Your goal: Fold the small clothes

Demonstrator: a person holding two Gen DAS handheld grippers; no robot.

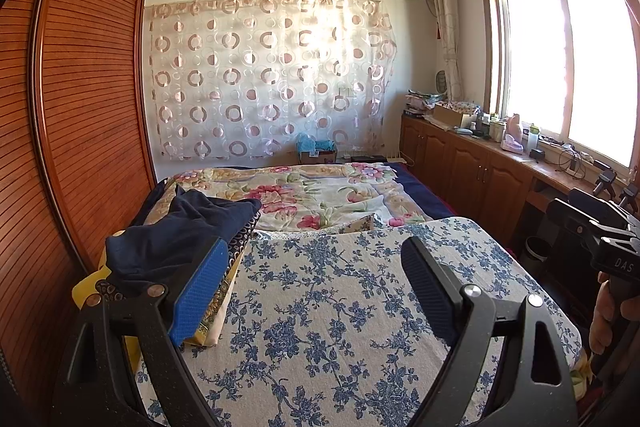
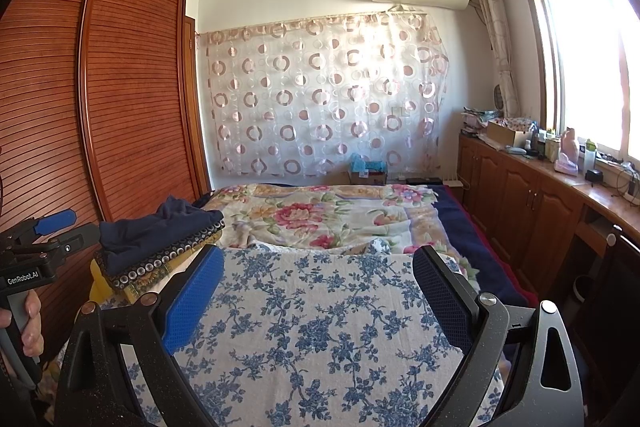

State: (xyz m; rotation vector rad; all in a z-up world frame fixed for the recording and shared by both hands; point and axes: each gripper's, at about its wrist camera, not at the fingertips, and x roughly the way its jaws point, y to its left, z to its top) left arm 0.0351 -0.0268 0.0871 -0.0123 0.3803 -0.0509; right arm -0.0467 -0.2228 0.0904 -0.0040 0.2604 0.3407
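A stack of small clothes lies at the left side of the bed, a dark navy garment (image 1: pixel 176 239) on top of patterned and yellow pieces (image 1: pixel 218 303). The stack also shows in the right wrist view (image 2: pixel 160 235). My left gripper (image 1: pixel 316 283) is open and empty, held above the blue-flowered cloth (image 1: pixel 320 307), its left finger beside the stack. My right gripper (image 2: pixel 318 291) is open and empty above the same cloth (image 2: pixel 312 327). Each gripper shows at the edge of the other's view: right (image 1: pixel 600 239), left (image 2: pixel 40 243).
A wooden slatted wardrobe (image 1: pixel 80 107) stands close on the left. A floral quilt (image 1: pixel 312 195) covers the far bed. Low wooden cabinets (image 1: pixel 472 167) with clutter run under the window on the right. A small bin (image 1: pixel 536 251) stands beside the bed.
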